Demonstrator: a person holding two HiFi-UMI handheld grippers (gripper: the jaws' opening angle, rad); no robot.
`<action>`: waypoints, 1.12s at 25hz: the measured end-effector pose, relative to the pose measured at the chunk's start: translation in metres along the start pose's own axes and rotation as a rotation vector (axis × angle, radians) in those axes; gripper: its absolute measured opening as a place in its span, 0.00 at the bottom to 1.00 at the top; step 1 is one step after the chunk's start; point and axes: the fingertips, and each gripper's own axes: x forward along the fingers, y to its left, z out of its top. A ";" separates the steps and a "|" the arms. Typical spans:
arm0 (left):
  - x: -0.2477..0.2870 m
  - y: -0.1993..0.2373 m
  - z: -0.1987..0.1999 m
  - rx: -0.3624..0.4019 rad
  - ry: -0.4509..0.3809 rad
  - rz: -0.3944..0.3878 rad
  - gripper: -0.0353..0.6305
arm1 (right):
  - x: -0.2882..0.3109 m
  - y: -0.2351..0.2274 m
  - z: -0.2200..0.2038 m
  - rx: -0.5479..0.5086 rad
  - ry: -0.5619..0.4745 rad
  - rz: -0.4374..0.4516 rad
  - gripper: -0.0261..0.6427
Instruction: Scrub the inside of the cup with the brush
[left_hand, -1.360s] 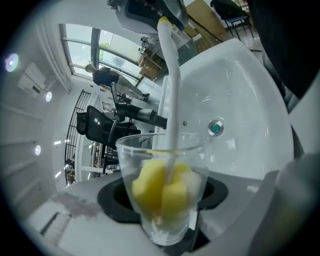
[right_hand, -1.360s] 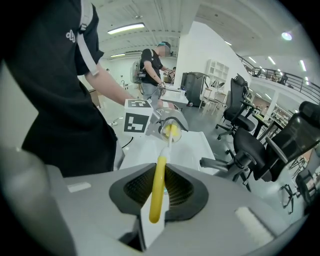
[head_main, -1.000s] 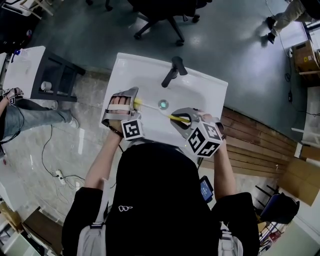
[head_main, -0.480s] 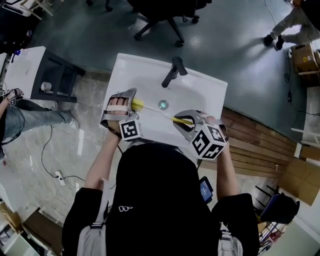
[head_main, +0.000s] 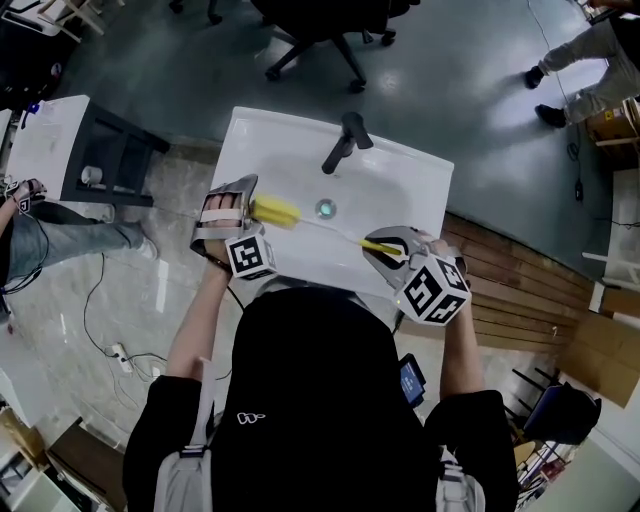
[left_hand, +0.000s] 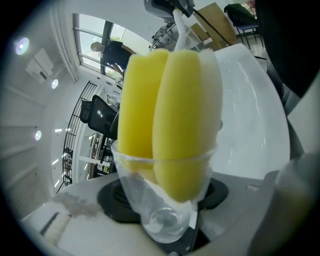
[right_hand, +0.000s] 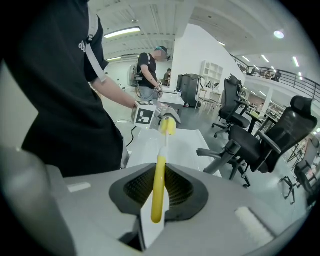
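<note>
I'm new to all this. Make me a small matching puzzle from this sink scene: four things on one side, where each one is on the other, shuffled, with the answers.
Things:
1. cup
2. brush handle
3. faucet
4. drain

Places:
A. on the far rim of the sink
B. gripped by the right claw
C. gripped by the left claw
D. in the sink's floor

Pairs: 1-C, 2-B, 3-A, 4-D
</note>
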 end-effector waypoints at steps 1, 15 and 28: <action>0.000 0.002 -0.004 -0.004 0.006 0.003 0.47 | -0.003 0.000 -0.002 0.007 -0.005 -0.005 0.12; 0.002 -0.002 -0.020 -0.465 -0.066 -0.117 0.47 | -0.017 -0.004 -0.013 0.194 -0.129 -0.130 0.12; -0.012 0.014 0.010 -0.820 -0.227 -0.182 0.47 | -0.031 -0.022 -0.001 0.341 -0.311 -0.346 0.12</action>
